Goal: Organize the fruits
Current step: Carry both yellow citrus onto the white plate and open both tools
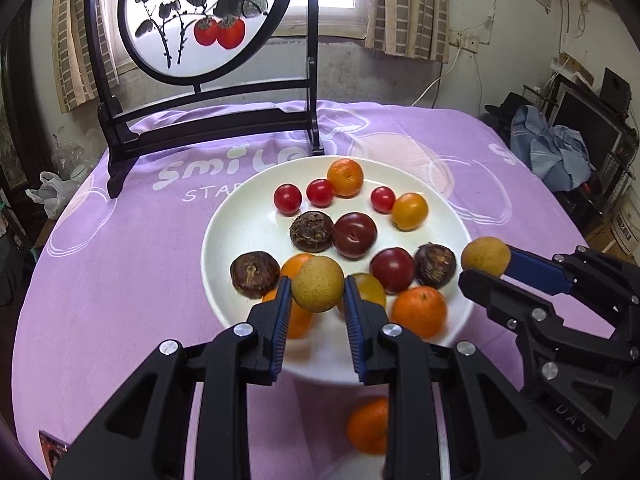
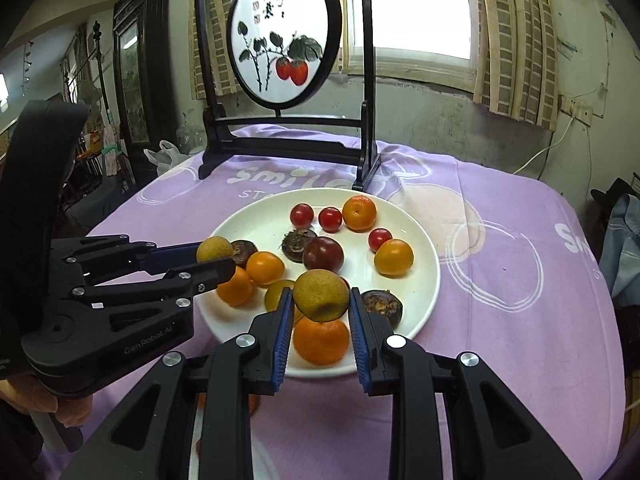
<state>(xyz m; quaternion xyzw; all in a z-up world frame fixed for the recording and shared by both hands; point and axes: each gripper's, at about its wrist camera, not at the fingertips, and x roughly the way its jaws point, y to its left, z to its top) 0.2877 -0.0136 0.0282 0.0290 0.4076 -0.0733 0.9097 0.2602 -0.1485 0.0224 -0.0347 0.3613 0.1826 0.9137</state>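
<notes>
A white plate (image 1: 240,232) on the purple cloth holds several fruits: cherry tomatoes (image 1: 287,199), mandarins (image 1: 345,177), dark plums (image 1: 355,235), water chestnuts (image 1: 311,231) and yellow tomatoes (image 1: 409,211). My left gripper (image 1: 317,296) is shut on a tan longan (image 1: 317,284) above the plate's near edge. My right gripper (image 2: 321,300) is shut on a second tan longan (image 2: 321,295) above the plate's (image 2: 420,300) near right side. Each gripper shows in the other's view, the right (image 1: 490,266) and the left (image 2: 218,260), each with its longan.
A black wooden stand with a round painted persimmon screen (image 1: 204,20) stands at the table's back behind the plate. Another mandarin (image 1: 368,424) lies below my left gripper near a second white dish. A small card (image 1: 54,450) lies at the near left edge.
</notes>
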